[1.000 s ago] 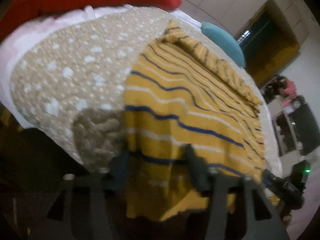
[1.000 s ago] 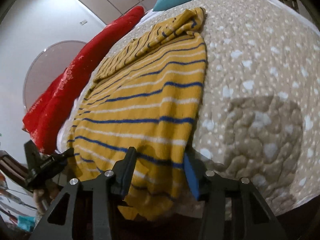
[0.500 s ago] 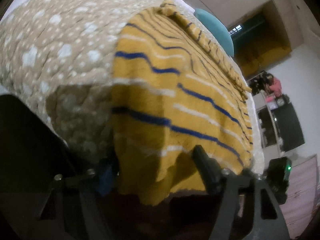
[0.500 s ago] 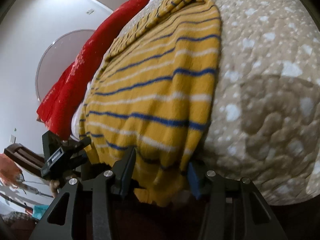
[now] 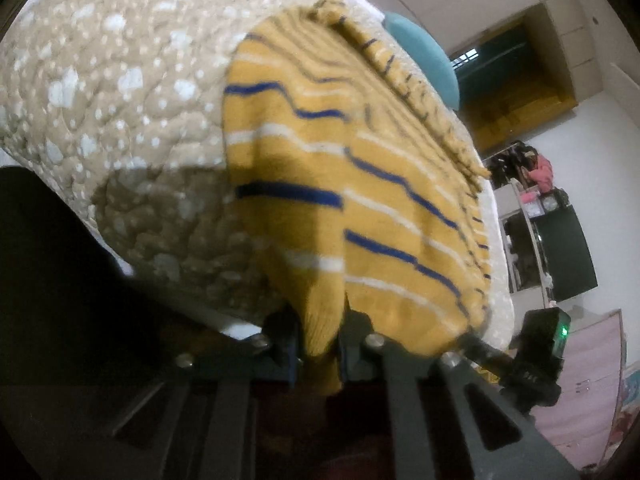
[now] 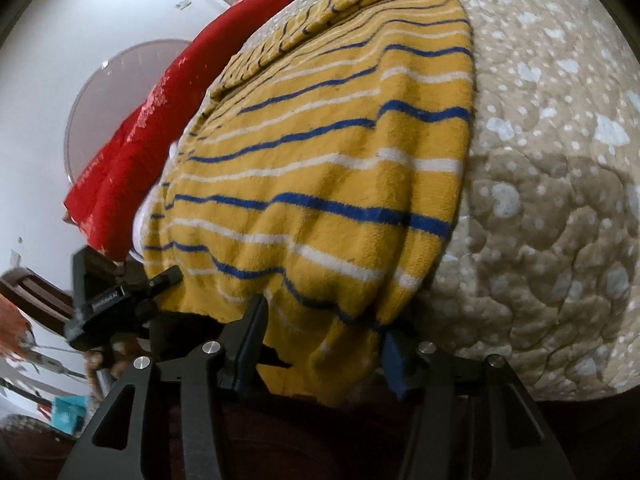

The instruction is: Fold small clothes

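A yellow sweater (image 5: 360, 184) with blue and white stripes lies flat on the bed, its hem hanging over the near edge. My left gripper (image 5: 320, 344) is shut on a bunched fold of that hem at the sweater's left corner. In the right wrist view the sweater (image 6: 320, 160) fills the middle. My right gripper (image 6: 322, 344) straddles the hem's right corner; its jaws are opening, and the cloth hangs between them without being pinched. The left gripper (image 6: 116, 296) shows at the sweater's far corner in the right wrist view.
A beige quilt (image 5: 120, 80) with white spots covers the bed and drops off just before the grippers. A red blanket (image 6: 160, 120) lies along the far side and a teal cushion (image 5: 424, 60) sits beyond the sweater's collar. Shelves and furniture (image 5: 552, 220) stand past the bed.
My left gripper's jaws have closed on the hem, bunching the cloth. Both grippers have sunk toward the bed's near edge. The right jaws stand a little wider.
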Motion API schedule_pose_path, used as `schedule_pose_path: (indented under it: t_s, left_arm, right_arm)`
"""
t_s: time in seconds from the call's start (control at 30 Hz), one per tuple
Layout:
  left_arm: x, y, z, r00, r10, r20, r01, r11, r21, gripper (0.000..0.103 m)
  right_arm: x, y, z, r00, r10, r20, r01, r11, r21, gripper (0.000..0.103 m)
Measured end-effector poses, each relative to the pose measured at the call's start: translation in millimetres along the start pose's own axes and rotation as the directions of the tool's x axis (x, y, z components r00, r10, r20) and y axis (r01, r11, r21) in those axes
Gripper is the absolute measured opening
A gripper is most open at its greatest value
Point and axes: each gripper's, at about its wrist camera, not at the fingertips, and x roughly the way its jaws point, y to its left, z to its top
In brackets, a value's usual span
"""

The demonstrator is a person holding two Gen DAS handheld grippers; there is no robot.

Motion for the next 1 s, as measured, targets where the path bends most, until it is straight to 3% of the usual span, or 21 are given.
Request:
schedule_pose_path:
  t_s: [0.17,0.23,0.27,0.37,0.6,0.7,0.8,1.0]
  left_arm:
    - [-13.4,-13.6,3.7,0.999,0.036,0.039,-0.038,0.998,0.041,0.012]
    - [-14.6,-18.5,4.6,0.998,0.048,0.046,-0.051,0.997,0.053,0.012]
    - [-14.3,-20.0,4.6,0.998,0.052,0.045,-0.054,0.997,0.056,0.012]
    - [-20.9,-26.5,8.5,0.997,0.052,0.049,-0.056,0.996,0.072,0.012]
    - [-59.8,-66.1,58.5,0.986,-0.055,0.158,0.030,0.987,0.159,0.012]
    - [-53.3,-81.6,90.2,0.982,-0.045,0.186,0.008,0.981,0.196,0.012]
    - [-31.5,-93.1,127.9,0.979,0.002,0.202,-0.046,0.976,0.214,0.012]
    - [22.8,-111.8,211.3,0.985,0.057,0.165,-0.088,0.978,0.188,0.012]
  right_arm:
    - [10.6,21.1,-2.1,0.999,-0.032,-0.030,0.030,0.998,-0.057,0.052]
    - [14.9,26.0,-2.3,0.998,-0.049,-0.043,0.046,0.997,-0.069,0.038]
    - [15.8,27.3,-1.7,0.997,-0.062,-0.047,0.059,0.996,-0.073,0.022]
    - [5.0,35.5,2.4,0.999,-0.047,-0.021,0.045,0.995,-0.090,0.014]
    - [-58.5,80.1,57.5,0.986,0.103,0.129,-0.074,0.975,-0.209,0.013]
    - [-66.4,83.2,86.7,0.976,0.116,0.183,-0.074,0.972,-0.222,0.013]
    - [-60.3,80.8,118.4,0.970,0.076,0.231,-0.024,0.975,-0.221,0.013]
    - [-49.1,67.9,184.2,0.958,0.049,0.282,0.003,0.984,-0.180,0.013]
